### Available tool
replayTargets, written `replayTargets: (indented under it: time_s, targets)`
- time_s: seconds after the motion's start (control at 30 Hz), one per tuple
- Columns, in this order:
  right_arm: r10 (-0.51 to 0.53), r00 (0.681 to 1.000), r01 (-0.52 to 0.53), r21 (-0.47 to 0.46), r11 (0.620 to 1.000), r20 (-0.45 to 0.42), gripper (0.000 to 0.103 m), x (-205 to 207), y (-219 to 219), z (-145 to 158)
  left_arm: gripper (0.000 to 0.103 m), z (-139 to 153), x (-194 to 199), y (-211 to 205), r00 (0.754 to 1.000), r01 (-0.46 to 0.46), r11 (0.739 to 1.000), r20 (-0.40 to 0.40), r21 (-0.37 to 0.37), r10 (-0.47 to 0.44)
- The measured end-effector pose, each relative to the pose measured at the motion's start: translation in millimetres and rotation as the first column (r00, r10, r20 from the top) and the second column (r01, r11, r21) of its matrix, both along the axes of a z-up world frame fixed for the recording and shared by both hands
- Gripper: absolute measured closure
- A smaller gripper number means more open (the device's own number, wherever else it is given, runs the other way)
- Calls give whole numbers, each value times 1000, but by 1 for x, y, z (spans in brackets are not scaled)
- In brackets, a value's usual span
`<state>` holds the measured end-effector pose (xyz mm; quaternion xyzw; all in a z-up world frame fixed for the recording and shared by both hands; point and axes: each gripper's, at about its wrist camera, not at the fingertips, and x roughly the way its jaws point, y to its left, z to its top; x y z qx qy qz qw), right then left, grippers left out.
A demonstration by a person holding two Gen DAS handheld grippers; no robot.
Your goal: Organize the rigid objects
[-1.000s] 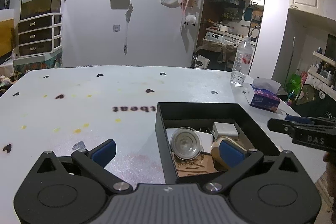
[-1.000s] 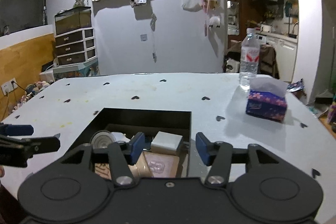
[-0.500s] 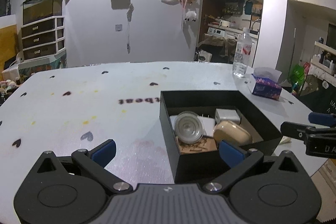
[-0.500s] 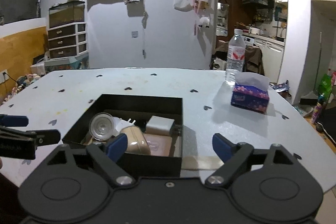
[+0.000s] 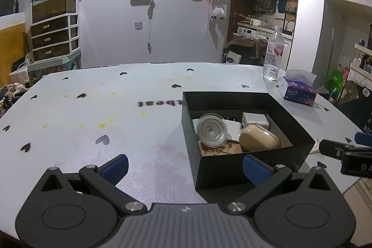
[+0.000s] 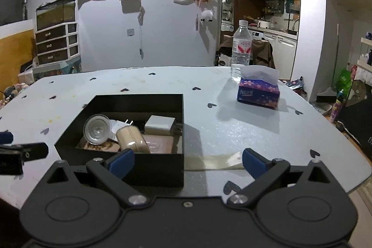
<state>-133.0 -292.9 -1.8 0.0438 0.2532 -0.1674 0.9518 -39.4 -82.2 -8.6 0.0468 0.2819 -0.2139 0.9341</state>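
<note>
White tabletop (image 5: pixel 93 113) with small black hearts lies bare left of the open black cardboard box (image 5: pixel 232 169) in the left wrist view; the left gripper (image 5: pixel 184 165) stands wide apart and empty, nearer the table's front edge than a second ago. From the right wrist view, the right gripper (image 6: pixel 187 160) has just been opening with nothing between its pads, so the beige oval case (image 6: pixel 132 140) (beside a clear round lid (image 6: pixel 97 129)) sits released inside the box, and free table remains toward the purple tissue box (image 6: pixel 258 93).

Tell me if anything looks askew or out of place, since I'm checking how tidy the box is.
Inside the black box, the clear round lid leans tilted on its edge against other items, and the beige case lies at an angle. A pale flat strip pokes out from under the box onto the table.
</note>
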Motion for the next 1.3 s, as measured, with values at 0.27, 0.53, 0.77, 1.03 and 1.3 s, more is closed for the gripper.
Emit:
replayTargets:
  time_s: [0.27,0.53,0.77,1.03,1.3]
  targets:
    - [-3,1000,3,-13,1000,14,3,-2,2,2,0,1,-2,1,1000,-14,1000,2,1,14]
    - [-5,1000,5,-16,1000,18,3,-3,2,3,0,2,-1,2,1000,-11,1000,-2,4,11]
    - [-5,1000,5,-8,1000,14,3,-2,2,3,0,2,-1,2,1000,-10,1000,-3,5,10]
    - [-1,1000,1,0,1000,11,3,-1,1,2,0,2,-1,1,1000,-9,1000,-4,6,9]
    - [-2,1000,2,1,1000,11,3,-1,1,2,0,2,-1,1,1000,-9,1000,-4,5,9]
